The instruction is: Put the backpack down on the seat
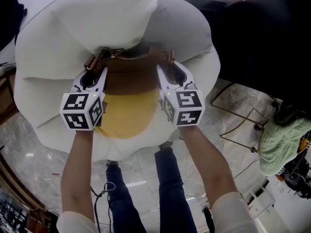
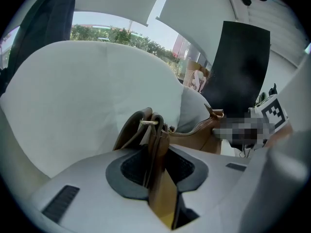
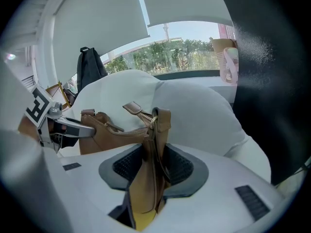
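Over the white cushioned seat (image 1: 97, 18): one backpack (image 1: 130, 79) of tan leather with a yellow lower panel, slung between my two grippers and hanging against the front of the cushion. I cannot tell whether its bottom rests on anything. Left gripper (image 1: 95, 64): jaws drawn in to a narrow gap and clamped on the folded tan strap end with its brass ring (image 2: 148, 123); the leather fills the gap between the dark pads (image 2: 133, 169). Right gripper (image 1: 167, 64): jaws a little wider, pinching the other strap end beside the zip pull (image 3: 132, 108), with tan and yellow layers pressed between its pads (image 3: 177, 166). The bag's zipped top edge runs level from one gripper to the other. Also seen: a black bag (image 3: 90, 67) hanging behind the seat by the window, and a pale marble floor (image 1: 39, 144) below.
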A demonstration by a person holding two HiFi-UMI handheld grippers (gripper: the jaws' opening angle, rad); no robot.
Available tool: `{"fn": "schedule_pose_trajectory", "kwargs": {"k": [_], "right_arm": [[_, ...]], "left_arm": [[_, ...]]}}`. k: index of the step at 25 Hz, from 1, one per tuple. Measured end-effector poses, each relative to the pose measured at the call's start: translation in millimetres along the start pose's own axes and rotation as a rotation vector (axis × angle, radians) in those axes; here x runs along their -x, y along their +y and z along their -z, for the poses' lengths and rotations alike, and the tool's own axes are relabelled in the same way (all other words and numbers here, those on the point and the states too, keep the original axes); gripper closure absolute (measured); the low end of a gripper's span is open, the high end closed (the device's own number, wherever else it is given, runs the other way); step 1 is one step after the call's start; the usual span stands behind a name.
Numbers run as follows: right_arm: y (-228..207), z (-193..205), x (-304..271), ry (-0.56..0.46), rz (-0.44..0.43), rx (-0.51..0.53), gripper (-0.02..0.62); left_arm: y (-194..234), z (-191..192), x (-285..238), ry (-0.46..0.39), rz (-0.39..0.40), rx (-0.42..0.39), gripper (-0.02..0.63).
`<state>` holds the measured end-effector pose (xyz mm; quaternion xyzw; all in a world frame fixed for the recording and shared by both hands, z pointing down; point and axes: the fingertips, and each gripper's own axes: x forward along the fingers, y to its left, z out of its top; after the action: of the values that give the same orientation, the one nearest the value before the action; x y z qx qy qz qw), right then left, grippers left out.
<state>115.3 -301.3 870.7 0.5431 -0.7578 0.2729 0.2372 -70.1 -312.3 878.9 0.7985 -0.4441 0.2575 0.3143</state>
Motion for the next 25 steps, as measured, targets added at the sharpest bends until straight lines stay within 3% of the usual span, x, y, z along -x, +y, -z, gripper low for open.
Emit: {"fn": "schedule_pose_trajectory", "kwargs": {"k": [18, 25], "right_arm": [[-8, -3, -16, 0.015, 0.012, -0.016, 0.422], [-7, -6, -13, -0.007, 0.032, -0.028, 0.378]], "left_arm": [[11, -5, -13, 0.047, -0.008, 0.045, 0.458], [5, -3, -9, 0.011, 0.040, 0.065, 0.367]]}}
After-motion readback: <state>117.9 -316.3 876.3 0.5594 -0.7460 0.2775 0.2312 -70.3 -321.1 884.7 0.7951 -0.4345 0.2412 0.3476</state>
